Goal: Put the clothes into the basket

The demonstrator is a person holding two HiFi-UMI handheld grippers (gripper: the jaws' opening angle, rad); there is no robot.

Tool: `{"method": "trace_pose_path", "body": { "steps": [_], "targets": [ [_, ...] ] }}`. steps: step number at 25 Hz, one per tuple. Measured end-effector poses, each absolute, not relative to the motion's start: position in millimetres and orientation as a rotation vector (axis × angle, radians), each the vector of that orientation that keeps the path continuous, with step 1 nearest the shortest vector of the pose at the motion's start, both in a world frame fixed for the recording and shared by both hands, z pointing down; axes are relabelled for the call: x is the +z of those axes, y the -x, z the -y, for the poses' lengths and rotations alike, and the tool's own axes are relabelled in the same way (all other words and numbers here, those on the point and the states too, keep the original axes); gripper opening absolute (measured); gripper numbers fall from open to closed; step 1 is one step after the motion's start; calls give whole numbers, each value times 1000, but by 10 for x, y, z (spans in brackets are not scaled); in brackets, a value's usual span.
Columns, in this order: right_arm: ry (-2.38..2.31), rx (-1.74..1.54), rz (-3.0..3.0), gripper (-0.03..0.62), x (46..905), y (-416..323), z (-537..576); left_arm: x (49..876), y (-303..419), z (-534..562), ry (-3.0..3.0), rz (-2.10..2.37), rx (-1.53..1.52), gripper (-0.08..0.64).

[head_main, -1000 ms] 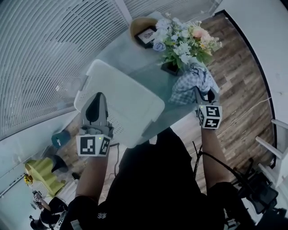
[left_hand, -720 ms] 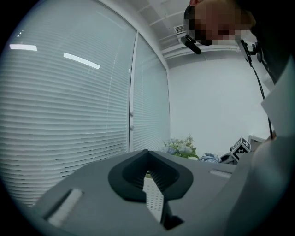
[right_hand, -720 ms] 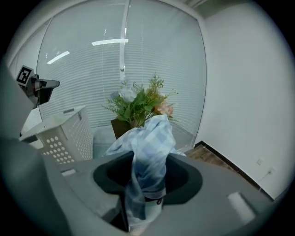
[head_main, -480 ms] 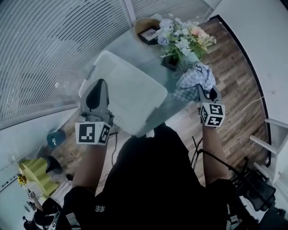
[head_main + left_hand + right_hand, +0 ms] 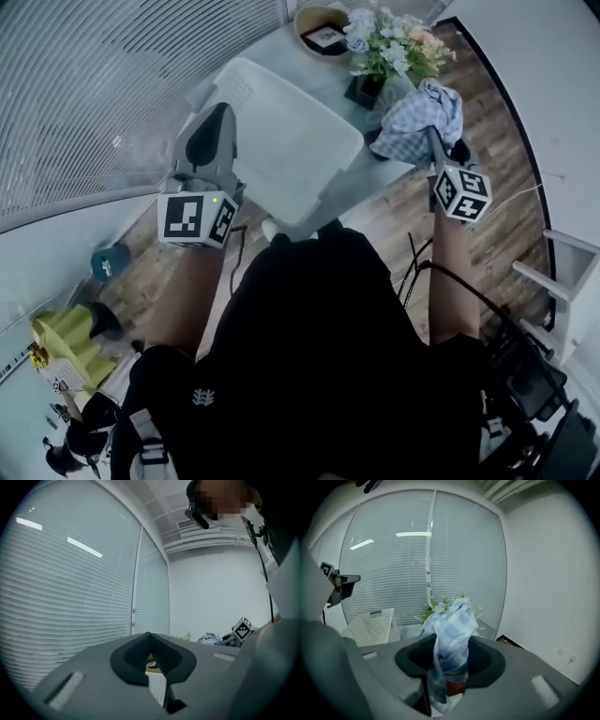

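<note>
A blue-and-white checked cloth (image 5: 418, 114) hangs bunched from my right gripper (image 5: 434, 136), which is shut on it and holds it up beside the table's right end. In the right gripper view the cloth (image 5: 453, 630) stands up between the jaws and hides the fingertips. The white lattice basket (image 5: 292, 141) sits on the glass table (image 5: 281, 52), to the left of the cloth. My left gripper (image 5: 218, 114) hovers over the basket's near left corner, jaws together with nothing in them. In the left gripper view the pads (image 5: 161, 654) meet at the tip.
A bouquet in a dark pot (image 5: 392, 49) stands on the table just behind the cloth. A round wooden tray with a framed picture (image 5: 324, 30) sits at the far end. Window blinds (image 5: 103, 84) run along the left; wood floor (image 5: 506, 141) lies to the right.
My right gripper has lifted the checked cloth up off the table's edge. Both grippers sit higher and further forward in the head view, the left one now at the basket's corner.
</note>
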State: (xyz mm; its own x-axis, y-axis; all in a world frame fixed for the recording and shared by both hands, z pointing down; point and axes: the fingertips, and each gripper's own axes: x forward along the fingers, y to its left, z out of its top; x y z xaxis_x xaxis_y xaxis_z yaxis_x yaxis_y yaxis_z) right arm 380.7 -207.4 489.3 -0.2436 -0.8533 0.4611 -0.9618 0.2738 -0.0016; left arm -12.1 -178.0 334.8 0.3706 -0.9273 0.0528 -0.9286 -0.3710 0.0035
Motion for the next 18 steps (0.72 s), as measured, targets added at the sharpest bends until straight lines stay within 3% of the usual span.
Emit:
{"method": "trace_pose_path", "body": {
  "steps": [18],
  "targets": [
    [-1631,264,2324,179,4015,-3015,1945,3158,556,1506,-2602,1750,-10,6]
  ]
}}
